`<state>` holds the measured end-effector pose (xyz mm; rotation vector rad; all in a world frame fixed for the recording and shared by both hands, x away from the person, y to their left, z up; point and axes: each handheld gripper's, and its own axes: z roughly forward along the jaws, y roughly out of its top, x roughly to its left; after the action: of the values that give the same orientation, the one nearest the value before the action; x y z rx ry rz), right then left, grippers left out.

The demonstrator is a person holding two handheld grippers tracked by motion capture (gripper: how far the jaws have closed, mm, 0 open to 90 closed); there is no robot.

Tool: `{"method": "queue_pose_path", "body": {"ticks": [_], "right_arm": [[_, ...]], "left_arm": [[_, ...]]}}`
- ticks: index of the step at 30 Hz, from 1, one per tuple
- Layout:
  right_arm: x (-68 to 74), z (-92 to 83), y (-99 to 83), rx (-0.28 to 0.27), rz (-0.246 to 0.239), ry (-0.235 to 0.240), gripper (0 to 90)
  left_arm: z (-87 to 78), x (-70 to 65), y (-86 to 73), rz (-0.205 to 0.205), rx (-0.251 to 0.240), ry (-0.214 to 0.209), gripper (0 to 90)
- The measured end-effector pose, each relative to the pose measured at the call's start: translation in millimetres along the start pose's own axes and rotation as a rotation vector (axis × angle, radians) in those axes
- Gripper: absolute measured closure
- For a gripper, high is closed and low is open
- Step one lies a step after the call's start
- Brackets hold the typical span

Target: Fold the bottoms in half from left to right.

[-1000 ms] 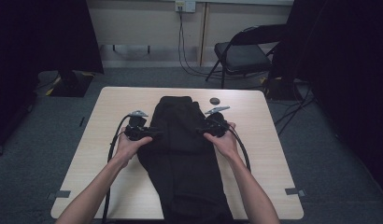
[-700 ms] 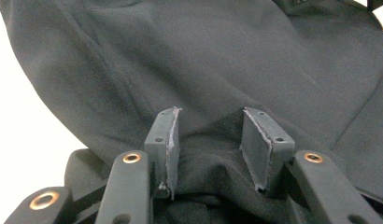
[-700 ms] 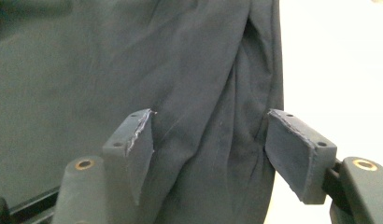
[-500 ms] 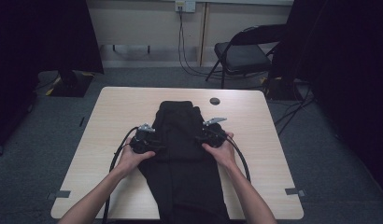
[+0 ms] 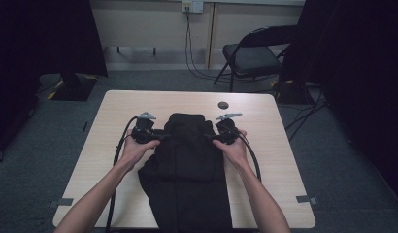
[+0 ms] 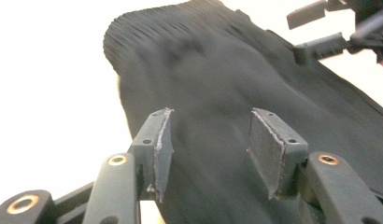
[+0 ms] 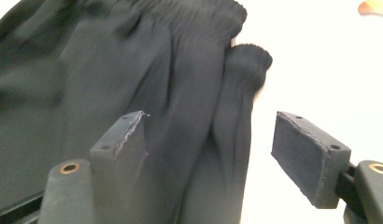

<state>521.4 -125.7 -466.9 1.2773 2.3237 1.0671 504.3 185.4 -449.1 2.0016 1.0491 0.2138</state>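
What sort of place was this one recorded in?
Probably an indoor recording room or lab rather than a home: a bare wooden table on grey carpet, a folding chair by the back wall, dark curtains at the sides, and cables running down from a wall socket.

A black fabric garment with a ribbed, gathered elastic waistband (image 5: 186, 160) is seen laid flat along the middle of the light wooden table (image 5: 279, 145), its waistband end turned away from the person. Its far part is flanked by the left gripper (image 5: 160, 137) and the right gripper (image 5: 209, 137). In the left gripper view, the dark cloth (image 6: 217, 107) is spread beneath the parted jaws. In the right gripper view, a folded, pleated edge of the waistband (image 7: 236, 93) is found between the parted jaws, unpinched.
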Motion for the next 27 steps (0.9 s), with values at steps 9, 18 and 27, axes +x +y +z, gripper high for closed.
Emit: {"method": "queue_pose_path", "body": {"ticks": [9,18,27], "right_arm": [[-1.6,35.8,3.9,0.065,0.005,-0.077,35.6],[7.0,14.2,16.3,0.002,-0.013,0.014,80.1],[22.8,-95.0,47.2,-0.207,-0.061,0.087,81.0]], "left_arm": [[46.0,19.5,-9.9,-0.057,0.062,0.074,41.1],[22.4,1.9,12.0,0.062,-0.008,0.0,85.4],[-84.7,-71.2,59.7,0.247,-0.202,-0.09,85.6]]}}
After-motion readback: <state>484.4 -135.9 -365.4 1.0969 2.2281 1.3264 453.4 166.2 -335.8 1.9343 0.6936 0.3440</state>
